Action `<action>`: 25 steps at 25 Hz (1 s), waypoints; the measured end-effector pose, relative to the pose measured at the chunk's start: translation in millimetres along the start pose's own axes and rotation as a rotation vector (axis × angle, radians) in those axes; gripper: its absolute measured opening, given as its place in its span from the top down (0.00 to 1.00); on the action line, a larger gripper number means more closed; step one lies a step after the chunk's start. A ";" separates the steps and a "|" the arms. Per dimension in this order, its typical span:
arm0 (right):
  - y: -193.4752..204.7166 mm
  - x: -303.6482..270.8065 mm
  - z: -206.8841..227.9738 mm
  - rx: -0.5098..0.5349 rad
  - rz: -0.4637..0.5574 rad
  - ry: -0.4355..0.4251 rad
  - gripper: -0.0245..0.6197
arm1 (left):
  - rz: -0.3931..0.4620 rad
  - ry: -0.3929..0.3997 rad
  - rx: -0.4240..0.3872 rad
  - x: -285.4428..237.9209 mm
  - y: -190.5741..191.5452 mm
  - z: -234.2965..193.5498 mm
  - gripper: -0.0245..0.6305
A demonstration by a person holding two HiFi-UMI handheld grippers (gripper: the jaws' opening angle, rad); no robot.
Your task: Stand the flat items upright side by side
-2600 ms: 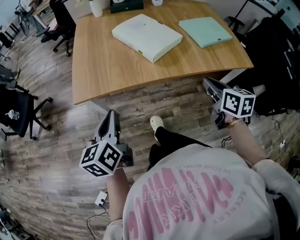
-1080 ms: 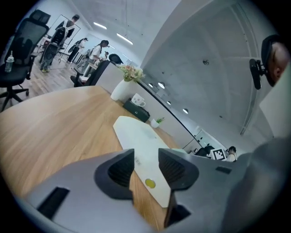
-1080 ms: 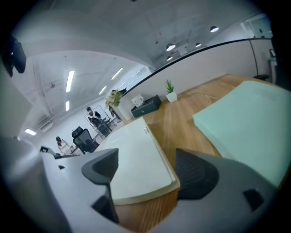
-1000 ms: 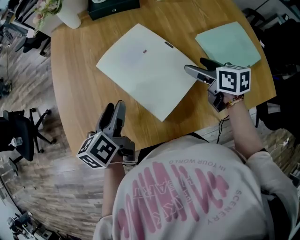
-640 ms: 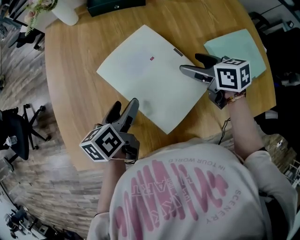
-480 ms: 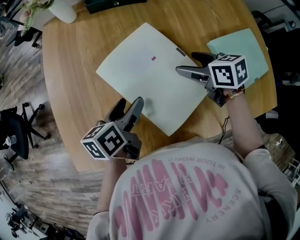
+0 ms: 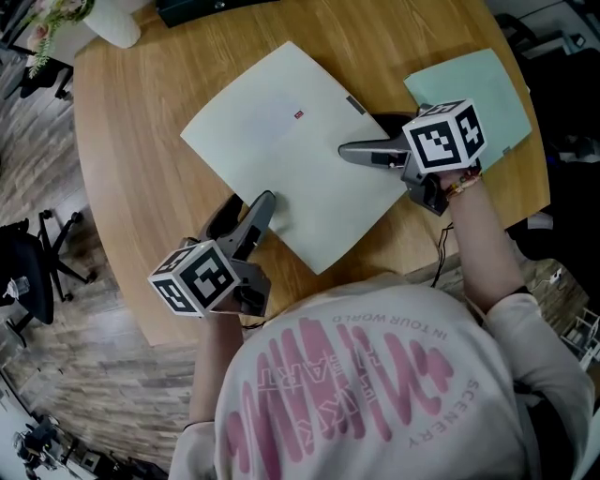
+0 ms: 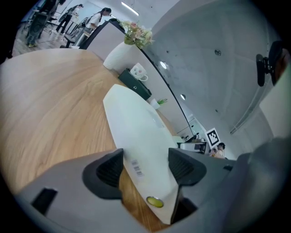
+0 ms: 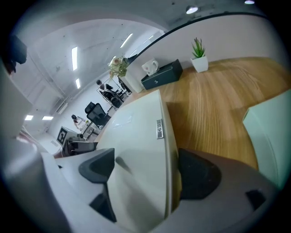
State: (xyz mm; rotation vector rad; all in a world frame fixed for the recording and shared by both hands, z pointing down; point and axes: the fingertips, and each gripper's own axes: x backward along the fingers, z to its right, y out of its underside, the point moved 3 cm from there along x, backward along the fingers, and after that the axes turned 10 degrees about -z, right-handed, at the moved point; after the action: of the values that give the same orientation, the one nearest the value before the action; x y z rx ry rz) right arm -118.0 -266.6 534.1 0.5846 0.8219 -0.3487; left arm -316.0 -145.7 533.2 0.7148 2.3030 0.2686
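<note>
**Both tongs set around the white folder, which lies flat**

On the far left of the round wooden table (image 7: 131,178), a white vase (image 7: 112,19) stands at the back edge. A dark box (image 7: 211,7) sits next to it.

The left gripper (image 7: 249,208) lies low at the near edge of the table, pointing away from the person. Its own view shows the left gripper (image 8: 145,168) with its jaws spread wide. The near corner of the white folder (image 8: 136,132) runs up between them. A strip of bare wood shows between the left pad and the folder's spine, so the tongs are released, not squeezing.

The white folder (image 7: 291,150) lies flat in the middle of the table, turned cornerwise to the person. A small label sits near its far right edge.

The right gripper (image 7: 361,137) reaches in from the right, across that folder's right-hand edge. Seen from the right gripper (image 9: 145,175) itself, the jaws stand apart with the white folder (image 9: 136,150) filling the gap. One pad hangs over the top face and throws a shadow on it, and the other sits against the side edge. It looks like a loose straddle rather than a clench.

Furthest right, the green folder (image 7: 473,89) also lies flat, just beyond the right gripper and close to the table's edge.
</note>
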 end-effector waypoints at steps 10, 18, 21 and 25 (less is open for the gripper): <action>75.6 -4.9 -57.7 -0.149 -0.022 0.066 0.29 | -0.029 -0.098 -0.085 32.8 31.5 5.7 0.52; 113.9 -2.7 -71.8 -0.103 0.008 0.093 0.28 | -0.135 -0.133 -0.110 33.0 62.4 10.2 0.45; 114.7 -5.6 -69.6 -0.123 0.035 0.047 0.27 | -0.094 -0.093 -0.019 27.5 64.5 7.3 0.38; 125.9 -1.7 -75.2 -0.133 0.012 0.048 0.27 | -0.088 -0.172 -0.038 27.3 74.0 21.1 0.37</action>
State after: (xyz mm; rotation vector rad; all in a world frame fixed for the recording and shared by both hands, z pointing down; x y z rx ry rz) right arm -99.4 -121.1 539.0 0.4746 0.8804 -0.2675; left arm -287.1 -69.5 530.2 0.5918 2.1540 0.2012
